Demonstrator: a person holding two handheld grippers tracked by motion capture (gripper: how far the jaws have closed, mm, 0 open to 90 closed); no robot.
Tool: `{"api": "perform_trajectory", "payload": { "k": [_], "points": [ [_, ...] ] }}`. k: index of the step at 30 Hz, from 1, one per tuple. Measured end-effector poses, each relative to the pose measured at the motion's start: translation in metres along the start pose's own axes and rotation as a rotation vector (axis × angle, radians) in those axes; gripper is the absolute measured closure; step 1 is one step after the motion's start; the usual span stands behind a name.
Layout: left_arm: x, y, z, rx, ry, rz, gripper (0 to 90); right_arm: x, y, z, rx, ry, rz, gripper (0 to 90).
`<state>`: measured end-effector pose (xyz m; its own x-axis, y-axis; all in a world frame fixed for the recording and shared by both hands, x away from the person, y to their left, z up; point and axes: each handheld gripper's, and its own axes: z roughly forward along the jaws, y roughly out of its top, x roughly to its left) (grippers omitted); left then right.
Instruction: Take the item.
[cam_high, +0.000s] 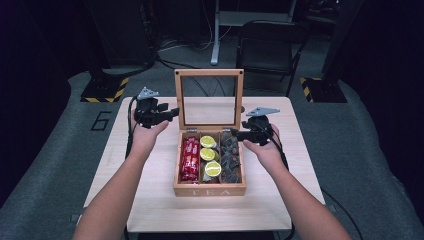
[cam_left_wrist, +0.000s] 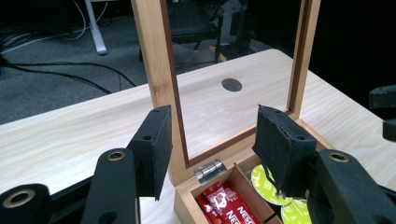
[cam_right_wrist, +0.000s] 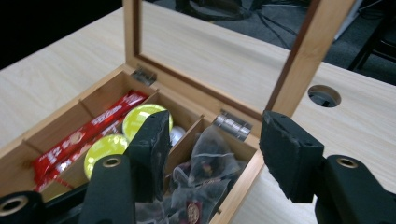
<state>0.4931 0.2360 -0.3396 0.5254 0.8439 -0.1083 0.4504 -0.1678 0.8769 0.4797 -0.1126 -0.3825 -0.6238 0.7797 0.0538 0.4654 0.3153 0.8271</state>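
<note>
A wooden tea box stands in the middle of the table with its glass-paned lid upright. It holds red packets on the left, yellow-topped capsules in the middle and dark tea bags on the right. My left gripper is at the lid's left edge. In the left gripper view its jaws stand apart, with the lid's left post between them, close to the left pad. My right gripper hovers open over the box's back right corner, above the tea bags.
The light wooden table has a round hole behind the box. A black chair and a desk leg stand on the grey floor beyond. Cables trail from both grippers.
</note>
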Motion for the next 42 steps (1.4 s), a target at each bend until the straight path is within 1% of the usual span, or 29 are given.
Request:
{"api": "perform_trajectory", "payload": {
  "k": [4,8,9,11,12,13,16,20,24,26,27,28,30,31,32,34,38,39,42],
  "points": [
    [0.0,-0.002,0.0,0.003,-0.002,0.002,46.6,0.008,-0.005,-0.002,0.009,0.02,-0.041,41.7],
    [0.0,-0.003,0.0,0.001,-0.006,0.001,46.5,0.015,-0.009,-0.003,0.014,0.036,-0.054,39.7],
    [0.0,-0.003,0.0,0.001,-0.009,0.001,46.5,0.017,-0.01,-0.003,0.017,0.04,-0.05,39.7],
    [-0.001,-0.004,-0.001,0.005,-0.017,0.0,46.5,0.02,-0.012,-0.003,0.023,0.06,-0.065,40.2],
    [-0.002,-0.005,-0.001,0.007,-0.021,0.004,46.5,0.023,-0.012,-0.003,0.027,0.063,-0.073,40.2],
    [-0.002,-0.005,-0.001,0.007,-0.022,0.008,46.6,0.024,-0.013,-0.003,0.024,0.06,-0.094,40.2],
    [-0.002,-0.006,-0.002,0.003,-0.024,0.005,46.6,0.031,-0.014,-0.003,0.027,0.068,-0.106,39.7],
    [-0.001,-0.008,-0.005,0.004,-0.022,0.007,46.5,0.038,-0.015,-0.003,0.028,0.085,-0.102,38.6],
    [0.002,-0.009,-0.007,0.006,-0.017,0.001,46.5,0.045,-0.017,-0.002,0.024,0.101,-0.116,38.1],
    [0.003,-0.009,-0.007,0.004,-0.009,0.0,46.5,0.048,-0.018,-0.001,0.025,0.107,-0.118,37.4],
    [0.004,-0.01,-0.008,0.003,-0.006,-0.003,46.5,0.049,-0.019,-0.001,0.024,0.109,-0.127,37.0],
    [0.005,-0.01,-0.008,0.005,-0.005,-0.003,46.5,0.05,-0.02,0.0,0.027,0.112,-0.123,36.6],
    [0.006,-0.01,-0.009,0.001,-0.001,-0.009,46.6,0.053,-0.022,0.0,0.033,0.116,-0.132,36.3],
    [0.006,-0.01,-0.01,0.0,-0.002,-0.007,46.5,0.054,-0.023,0.001,0.037,0.12,-0.14,36.2],
    [0.006,-0.009,-0.01,0.0,-0.001,-0.008,46.5,0.056,-0.025,0.001,0.038,0.12,-0.134,36.1],
    [0.007,-0.01,-0.011,0.001,0.001,-0.008,46.6,0.058,-0.026,0.002,0.039,0.124,-0.145,36.0],
    [0.007,-0.01,-0.011,-0.002,0.003,-0.006,46.6,0.062,-0.031,0.003,0.047,0.132,-0.144,35.5],
    [0.007,-0.01,-0.011,-0.001,0.002,-0.007,46.5,0.062,-0.032,0.004,0.049,0.137,-0.152,35.1],
    [0.008,-0.01,-0.011,-0.002,0.001,-0.007,46.3,0.065,-0.036,0.005,0.053,0.147,-0.144,33.7]
  ]
}}
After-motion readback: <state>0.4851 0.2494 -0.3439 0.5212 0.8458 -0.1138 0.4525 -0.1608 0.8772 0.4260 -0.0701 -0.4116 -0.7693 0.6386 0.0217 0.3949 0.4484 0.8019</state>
